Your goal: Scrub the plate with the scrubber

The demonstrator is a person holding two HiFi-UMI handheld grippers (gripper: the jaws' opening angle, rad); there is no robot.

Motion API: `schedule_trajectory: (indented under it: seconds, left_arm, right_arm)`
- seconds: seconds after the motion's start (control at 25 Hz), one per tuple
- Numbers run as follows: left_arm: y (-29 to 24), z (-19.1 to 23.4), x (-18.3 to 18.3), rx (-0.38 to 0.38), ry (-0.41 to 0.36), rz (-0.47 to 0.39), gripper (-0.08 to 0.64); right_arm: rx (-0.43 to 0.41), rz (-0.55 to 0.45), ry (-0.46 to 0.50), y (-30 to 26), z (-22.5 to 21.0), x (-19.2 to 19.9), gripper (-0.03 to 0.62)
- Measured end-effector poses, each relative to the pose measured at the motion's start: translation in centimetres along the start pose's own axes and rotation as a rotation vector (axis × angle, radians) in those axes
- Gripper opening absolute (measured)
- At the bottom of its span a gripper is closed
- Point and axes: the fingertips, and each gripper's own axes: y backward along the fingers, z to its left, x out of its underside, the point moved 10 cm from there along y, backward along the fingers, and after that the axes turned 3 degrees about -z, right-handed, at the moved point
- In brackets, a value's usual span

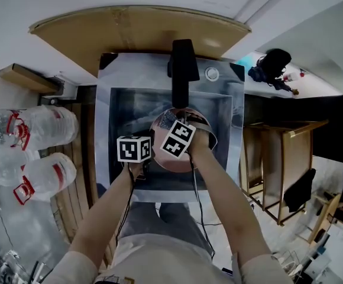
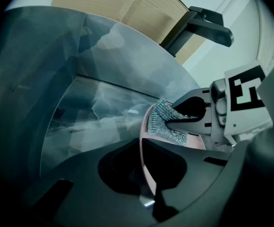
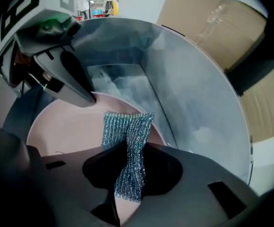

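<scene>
While the pink plate [image 3: 66,126] sits held over the steel sink [image 1: 124,108] basin, left gripper [image 2: 146,197] closed narrow on its near rim, right gripper [image 3: 129,183] pinching the silvery mesh scrubber [image 3: 127,126], scrubber's free end lying against the plate's face, black faucet [image 1: 182,64] just behind

Over the steel sink [image 1: 103,129], left tongs [image 1: 150,142] and right tongs [image 1: 170,122] meet at a pink plate [image 1: 174,161].

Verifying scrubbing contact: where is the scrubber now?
Centre of the right gripper view: the scrubber is pinched in the right tool, against the pink plate that the left tool grips by its rim, inside the sink.
</scene>
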Motion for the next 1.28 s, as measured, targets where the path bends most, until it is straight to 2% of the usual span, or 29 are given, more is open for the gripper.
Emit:
schedule_trajectory:
  seconds: [0.12,0.2,0.36,0.44,0.52,0.6,0.72,0.84,1.0,1.16,1.28]
  left_arm:
    - [0.0,-0.1,0.1,-0.002,-0.021,0.000,0.028]
    - [0.0,-0.1,0.1,0.000,-0.031,0.001,0.028]
    - [0.0,0.1,0.1,0.001,-0.025,0.005,0.028]
    - [-0.1,0.0,0.1,0.004,-0.022,0.006,0.028]
    - [-0.1,-0.1,0.1,0.003,-0.018,0.007,0.028]
    - [0.1,0.0,0.2,-0.008,0.003,0.001,0.028]
    - [0.4,0.2,0.4,-0.027,0.046,-0.011,0.029]
    - [0.4,0.1,0.3,-0.023,0.059,-0.005,0.029]
    - [0.6,0.3,0.5,-0.026,0.055,-0.002,0.029]
    - [0.6,0.3,0.5,-0.015,0.038,-0.002,0.028]
    - [0.6,0.4,0.4,-0.018,0.022,-0.001,0.028]
  right_arm:
    - [0.057,0.043,-0.056,0.4,-1.5,2.5,0.118]
    - [0.074,0.108,-0.066,0.8,-1.7,4.2,0.114]
    - [0.008,0.290,0.030,1.9,0.4,6.8,0.112]
    - [-0.052,0.322,0.063,2.8,2.5,7.6,0.112]
    - [-0.120,0.292,0.057,3.6,4.8,7.7,0.112]
    - [-0.185,0.217,0.049,4.0,7.2,6.6,0.112]
    - [-0.214,0.076,0.090,3.7,10.5,3.6,0.112]
    - [-0.146,-0.010,0.114,2.7,11.1,0.7,0.112]
    - [-0.061,-0.046,0.074,1.3,7.3,-1.0,0.113]
    - [0.018,-0.060,0.068,0.2,2.7,-0.9,0.126]
    - [0.081,-0.018,0.040,-0.1,-0.1,0.4,0.125]
